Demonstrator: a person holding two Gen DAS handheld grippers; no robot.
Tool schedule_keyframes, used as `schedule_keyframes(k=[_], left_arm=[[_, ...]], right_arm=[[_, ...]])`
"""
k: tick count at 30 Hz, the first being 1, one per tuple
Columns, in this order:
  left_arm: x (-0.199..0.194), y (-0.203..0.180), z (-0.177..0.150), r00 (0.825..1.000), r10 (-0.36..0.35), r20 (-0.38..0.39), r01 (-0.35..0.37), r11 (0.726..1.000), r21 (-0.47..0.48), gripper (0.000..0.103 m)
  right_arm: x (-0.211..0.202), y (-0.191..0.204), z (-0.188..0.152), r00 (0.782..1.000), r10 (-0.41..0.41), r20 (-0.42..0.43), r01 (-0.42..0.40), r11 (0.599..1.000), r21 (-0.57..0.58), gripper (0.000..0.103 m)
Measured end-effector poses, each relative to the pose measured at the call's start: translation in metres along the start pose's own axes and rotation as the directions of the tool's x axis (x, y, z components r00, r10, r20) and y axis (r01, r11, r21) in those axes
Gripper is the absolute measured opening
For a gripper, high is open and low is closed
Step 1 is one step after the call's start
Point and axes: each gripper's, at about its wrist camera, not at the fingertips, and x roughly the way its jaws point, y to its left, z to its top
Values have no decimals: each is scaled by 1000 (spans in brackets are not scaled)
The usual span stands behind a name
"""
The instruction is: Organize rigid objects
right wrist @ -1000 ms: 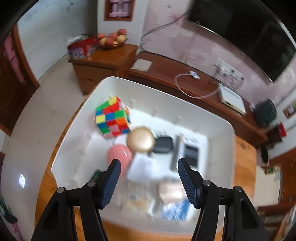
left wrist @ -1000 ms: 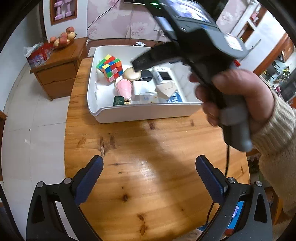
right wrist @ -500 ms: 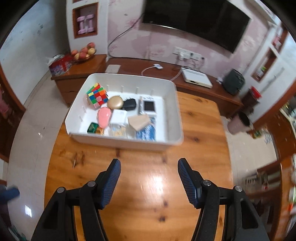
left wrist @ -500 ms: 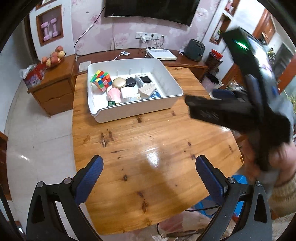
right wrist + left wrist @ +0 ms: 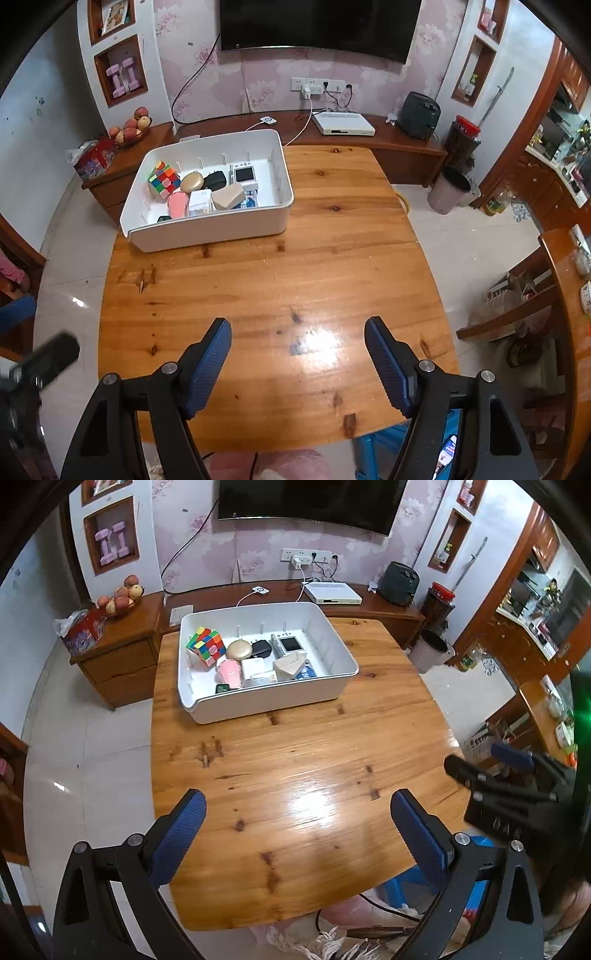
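White bin (image 5: 266, 705) holds everything; left tongs (image 5: 295, 836) and right tongs (image 5: 298, 363) gape empty; only the left view shows both.

The right gripper (image 5: 297, 356) hangs with jaws spread wide and empty above a glossy wooden table (image 5: 332, 258). At the table's far left sits a white plastic bin (image 5: 210, 230) holding a multicoloured puzzle cube (image 5: 163, 179), a round gold compact (image 5: 191, 182) and other small items.

A home living room: a wall-mounted television (image 5: 317, 26) above a long wooden sideboard (image 5: 369, 136), floral pink wallpaper (image 5: 258, 85), a bowl of fruit (image 5: 129, 129), and a kitchen (image 5: 561, 147) through the doorway at right.
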Motion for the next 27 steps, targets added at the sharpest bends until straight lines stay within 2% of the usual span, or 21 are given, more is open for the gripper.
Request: schedule_keyframes(k=[11, 27], left_arm=[[5, -38, 2, 999, 45, 6, -44, 998, -38, 100], [3, -60, 10, 994, 103, 34, -101, 993, -65, 100]], right_arm=[[-23, -33, -9, 996, -48, 77, 53, 996, -68, 75], [-25, -53, 0, 992, -16, 127, 30, 994, -105, 76]])
